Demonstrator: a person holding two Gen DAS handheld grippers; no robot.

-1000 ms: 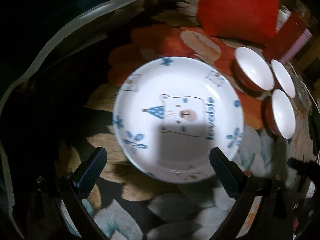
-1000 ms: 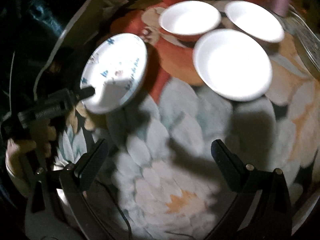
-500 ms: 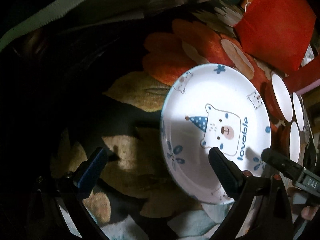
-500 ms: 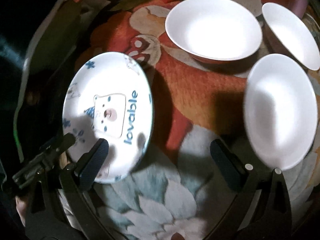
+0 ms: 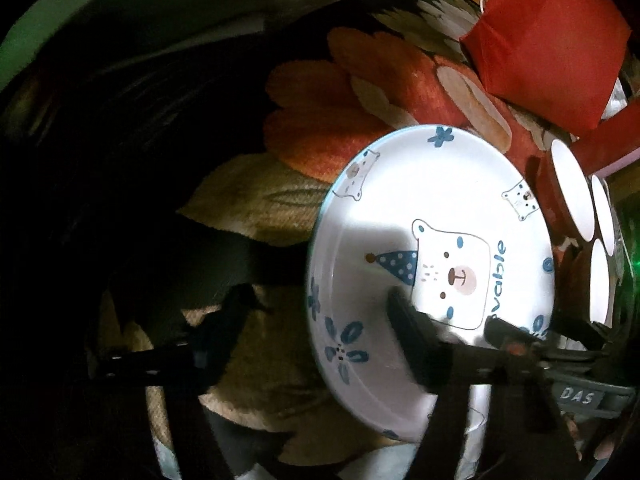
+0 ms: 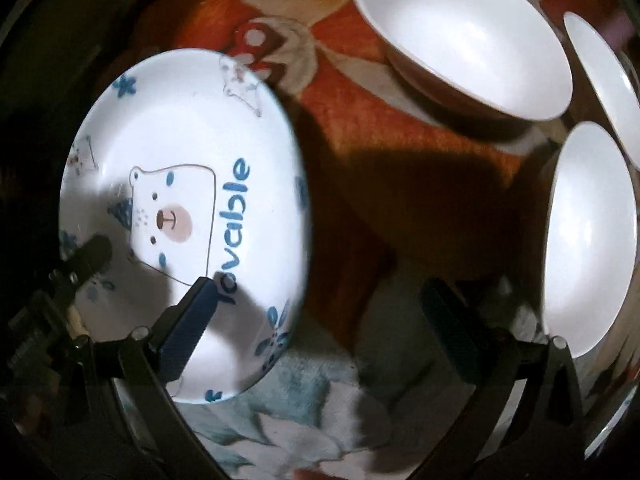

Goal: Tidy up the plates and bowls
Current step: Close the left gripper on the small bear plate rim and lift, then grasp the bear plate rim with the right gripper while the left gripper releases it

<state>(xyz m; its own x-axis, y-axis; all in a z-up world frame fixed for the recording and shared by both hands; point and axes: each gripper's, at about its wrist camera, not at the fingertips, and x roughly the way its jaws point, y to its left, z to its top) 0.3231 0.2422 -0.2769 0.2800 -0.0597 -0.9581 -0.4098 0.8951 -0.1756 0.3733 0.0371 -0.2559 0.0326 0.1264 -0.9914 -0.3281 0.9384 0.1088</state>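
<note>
Bear plate (image 5: pixel 432 272) flat on floral cloth of desk (image 5: pixel 320 120), right-centre of left wrist view, left half of right wrist view. Three white bowls (image 6: pixel 464 40) clustered just beside it, upper right of right view.

Left tongs (image 5: pixel 320 320): jaws just been closing, one finger over plate's near rim, other off plate on cloth; rim between them, not yet pinched.

Right tongs (image 6: pixel 320 312): apart, empty, one finger over plate edge.

Judgement: seat rim deep before clamping; glazed plate may slip. Lift level, clear of bowls.
</note>
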